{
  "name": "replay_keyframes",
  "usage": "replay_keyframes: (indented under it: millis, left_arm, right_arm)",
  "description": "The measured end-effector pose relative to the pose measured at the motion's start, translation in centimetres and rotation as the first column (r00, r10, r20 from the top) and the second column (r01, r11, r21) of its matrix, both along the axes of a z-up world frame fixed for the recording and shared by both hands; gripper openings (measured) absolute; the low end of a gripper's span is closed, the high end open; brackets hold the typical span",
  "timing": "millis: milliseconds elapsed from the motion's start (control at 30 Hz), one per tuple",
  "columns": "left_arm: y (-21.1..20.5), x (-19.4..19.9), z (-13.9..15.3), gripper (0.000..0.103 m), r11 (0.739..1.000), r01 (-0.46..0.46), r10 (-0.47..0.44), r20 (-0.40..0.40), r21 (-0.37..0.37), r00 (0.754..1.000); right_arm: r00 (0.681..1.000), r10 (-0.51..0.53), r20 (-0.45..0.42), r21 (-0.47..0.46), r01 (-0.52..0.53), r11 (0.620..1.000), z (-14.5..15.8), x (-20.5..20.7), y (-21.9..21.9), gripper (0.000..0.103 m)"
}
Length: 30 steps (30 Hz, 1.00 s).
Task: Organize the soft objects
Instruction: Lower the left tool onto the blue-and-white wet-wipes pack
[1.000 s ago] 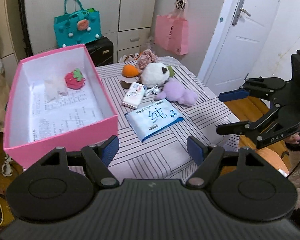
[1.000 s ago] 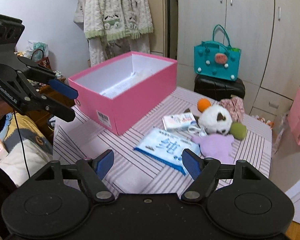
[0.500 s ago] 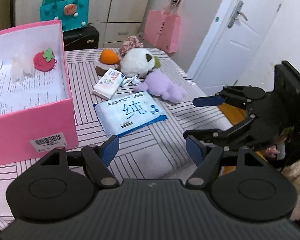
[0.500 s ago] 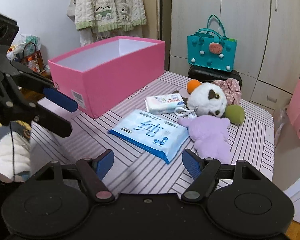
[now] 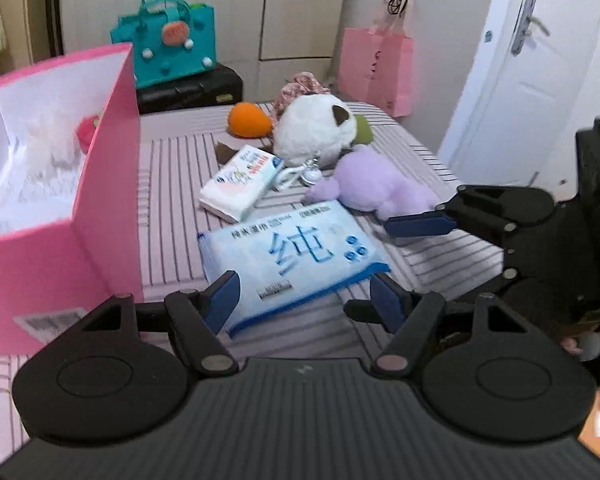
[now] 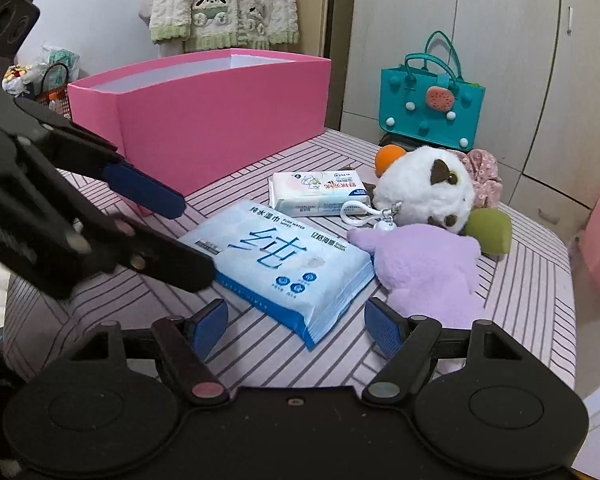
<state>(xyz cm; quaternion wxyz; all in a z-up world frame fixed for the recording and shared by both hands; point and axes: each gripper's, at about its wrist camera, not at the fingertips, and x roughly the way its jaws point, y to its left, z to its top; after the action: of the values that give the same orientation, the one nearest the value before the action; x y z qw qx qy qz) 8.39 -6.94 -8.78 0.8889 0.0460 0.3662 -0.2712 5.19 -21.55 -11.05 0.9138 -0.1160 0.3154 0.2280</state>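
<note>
A blue wet-wipes pack (image 5: 292, 256) (image 6: 280, 264) lies flat on the striped table (image 6: 520, 280). My left gripper (image 5: 304, 300) (image 6: 176, 232) hovers open just before the pack's near edge, and nothing is pressed between its pads. From the other side, my right gripper (image 6: 298, 326) (image 5: 392, 268) is open over the pack's corner beside the purple plush (image 6: 424, 272). Behind them lie a small tissue pack (image 5: 240, 188), a panda plush (image 5: 316, 132), an orange plush (image 5: 248, 120), a green plush (image 6: 488, 232) and a floral scrunchie (image 6: 484, 176). The pink box (image 5: 100, 184) holds a strawberry plush (image 5: 86, 132) and a white fluffy item (image 5: 48, 140).
A white key clip (image 6: 364, 212) lies by the panda. Off the table's far end stand a teal bag (image 5: 168, 48) on a black case (image 5: 188, 88) and cupboards. A pink paper bag (image 5: 376, 68) hangs near the white door (image 5: 532, 80).
Both grippers have come down toward the table and closed in on the blue wipes pack from opposite sides. Nothing on the table has moved.
</note>
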Motion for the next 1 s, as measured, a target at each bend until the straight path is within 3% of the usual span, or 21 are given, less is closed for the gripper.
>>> replay_keyframes:
  millis: [467, 733, 867, 1000]
  left_arm:
    - [-0.9, 2.8, -1.5, 0.071, 0.993, -0.113, 0.114, -0.035, 0.015, 0.993]
    - [-0.6, 3.3, -1.9, 0.072, 0.988, -0.154, 0.153, -0.085, -0.011, 0.985]
    - [-1.3, 2.4, -1.7, 0.069, 0.993, -0.114, 0.117, -0.077, 0.034, 0.99]
    - [-1.1, 1.8, -1.4, 0.061, 0.997, -0.081, 0.082, -0.113, 0.017, 0.99]
  right_arm:
    - [0.999, 0.046, 0.0, 0.015, -0.046, 0.999, -0.6, 1.0, 0.4, 0.078]
    - [0.999, 0.043, -0.022, 0.058, -0.041, 0.997, -0.5, 0.6, -0.3, 0.056]
    - [0.999, 0.049, -0.017, 0.043, -0.048, 0.998, -0.4, 0.0, -0.2, 0.056]
    - [0.998, 0.056, -0.017, 0.023, -0.055, 0.998, -0.2, -1.0, -0.5, 0.056]
